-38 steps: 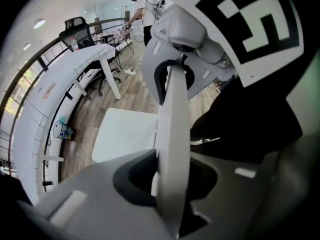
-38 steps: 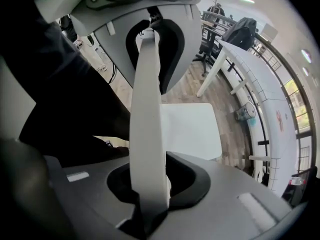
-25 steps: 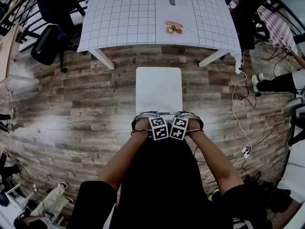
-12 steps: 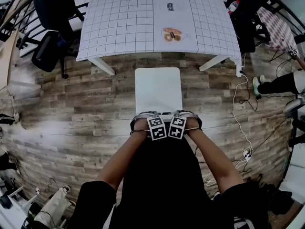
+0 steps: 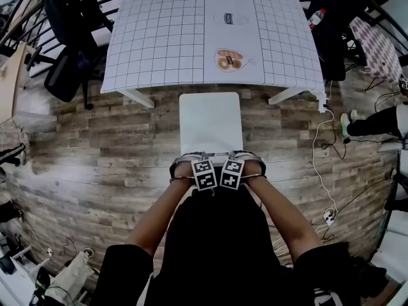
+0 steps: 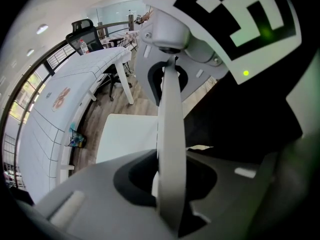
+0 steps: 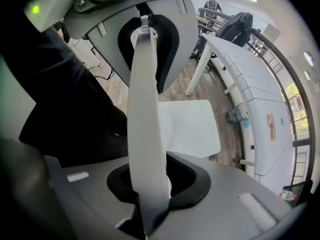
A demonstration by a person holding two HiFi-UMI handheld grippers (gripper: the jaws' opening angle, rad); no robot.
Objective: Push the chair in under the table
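The left hand-held gripper [image 5: 190,160] and right hand-held gripper [image 5: 247,159] both clamp the white chair [image 5: 210,123] by its backrest top (side by side); its seat front is just short of the gridded table's [image 5: 159,43] near edge

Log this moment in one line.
step: push chair in | left hand-held gripper: shut on backrest | right hand-held gripper: shut on backrest | seat: front near table edge, not under

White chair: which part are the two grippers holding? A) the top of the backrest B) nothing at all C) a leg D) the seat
A: the left gripper and the right gripper each have their jaws clamped on the backrest rail of the white chair.
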